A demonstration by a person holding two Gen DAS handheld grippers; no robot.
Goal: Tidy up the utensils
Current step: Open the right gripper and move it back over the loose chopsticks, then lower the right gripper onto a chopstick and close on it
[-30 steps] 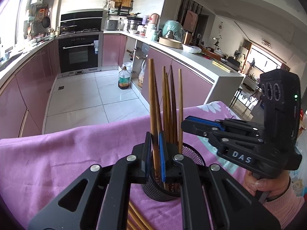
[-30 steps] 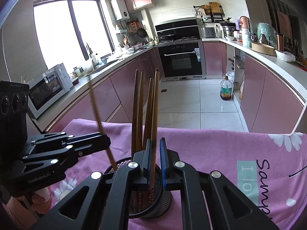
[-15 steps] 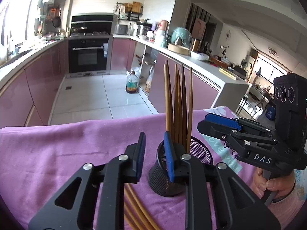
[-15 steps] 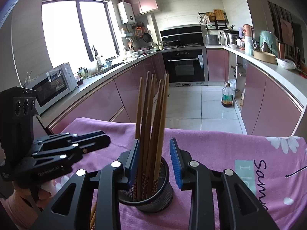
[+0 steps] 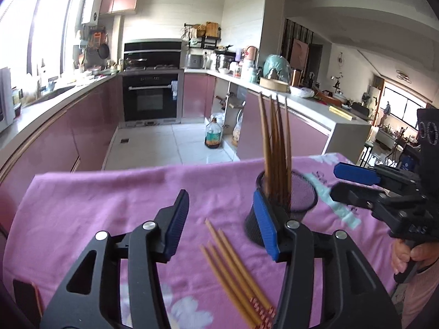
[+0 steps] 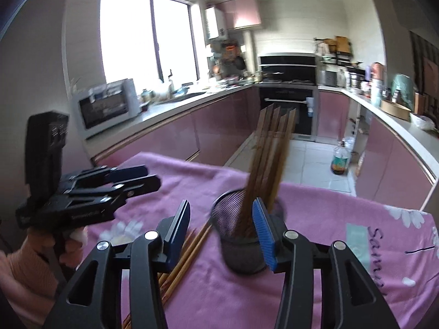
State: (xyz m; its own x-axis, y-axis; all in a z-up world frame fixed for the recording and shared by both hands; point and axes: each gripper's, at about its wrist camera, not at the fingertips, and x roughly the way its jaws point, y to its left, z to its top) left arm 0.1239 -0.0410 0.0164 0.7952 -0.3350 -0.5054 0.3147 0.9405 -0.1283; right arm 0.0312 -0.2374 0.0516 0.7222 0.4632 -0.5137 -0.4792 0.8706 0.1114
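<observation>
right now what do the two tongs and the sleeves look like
Both tongs, left and right, are black angular linkages with silver pivot bolts and ribbed blue pads. White lettering marks their sides. Each handle is held by a hand in a pink sleeve.

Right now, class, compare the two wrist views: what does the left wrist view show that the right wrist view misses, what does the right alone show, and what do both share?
Left wrist view only: the dining area with a bright side window.
Right wrist view only: the white microwave oven and the large kitchen window.
Both: the black mesh cup holding upright brown chopsticks, loose chopsticks lying on the purple floral cloth, and the black built-in oven.
</observation>
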